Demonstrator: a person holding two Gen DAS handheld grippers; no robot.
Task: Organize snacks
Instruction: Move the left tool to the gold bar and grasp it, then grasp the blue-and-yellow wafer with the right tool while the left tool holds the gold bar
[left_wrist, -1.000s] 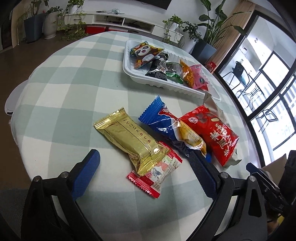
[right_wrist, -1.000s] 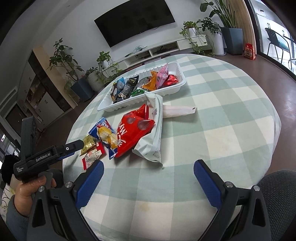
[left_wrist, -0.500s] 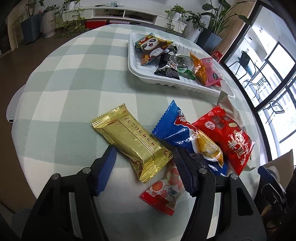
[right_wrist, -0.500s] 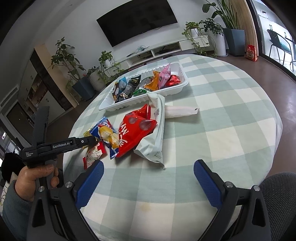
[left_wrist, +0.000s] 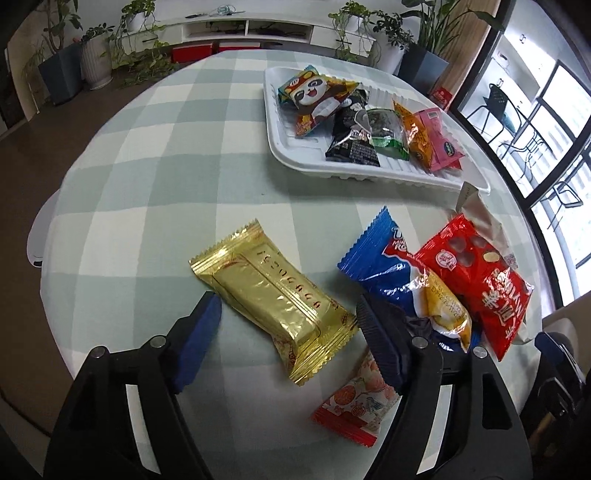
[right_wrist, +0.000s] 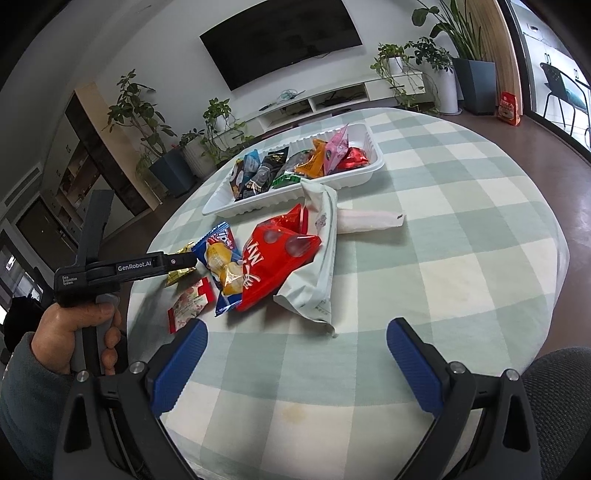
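A gold snack packet (left_wrist: 273, 299) lies on the checked table, between the open jaws of my left gripper (left_wrist: 291, 325), which straddles its near half without closing on it. A small red-and-white packet (left_wrist: 354, 406) lies under the right finger (left_wrist: 380, 347). A blue packet (left_wrist: 384, 258), a yellow one (left_wrist: 443, 306) and a red bag (left_wrist: 480, 284) lie to the right. The white tray (left_wrist: 369, 173) behind holds several snacks. My right gripper (right_wrist: 295, 365) is open and empty above the near table, short of the snack pile (right_wrist: 273, 258).
A pale green-white bag (right_wrist: 321, 258) and a white wrapper (right_wrist: 369, 219) lie by the red bag. The left gripper's body and the hand holding it (right_wrist: 74, 325) show at the left of the right wrist view. The table edge drops off near the tray.
My left gripper has moved forward and down over the gold packet, so its fingers now flank it. The jaws have narrowed somewhat. My right gripper has stayed put.
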